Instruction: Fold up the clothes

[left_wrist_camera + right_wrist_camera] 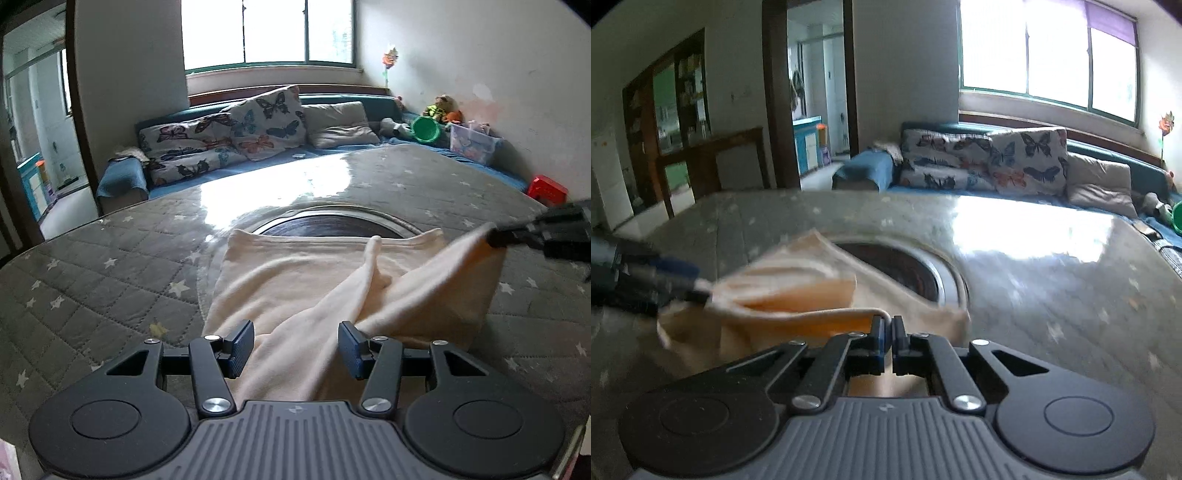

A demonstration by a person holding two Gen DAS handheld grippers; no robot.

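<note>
Black tongs, blue ribbed pads, silver screws, grey grooved housing.

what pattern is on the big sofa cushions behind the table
Multicoloured butterflies on a white ground. The cushions show best in the left wrist view.

A big window with green frames lets strong daylight into the room, and it shines on the glossy cover of the grey quilted table with white stars. Under the window stands a long blue sofa with butterfly cushions and one plain grey cushion. In the right corner lie soft toys, a green bowl and a clear plastic box. The walls are white. On the left, a dark wooden doorway opens to another room, beside a wooden cabinet
</note>
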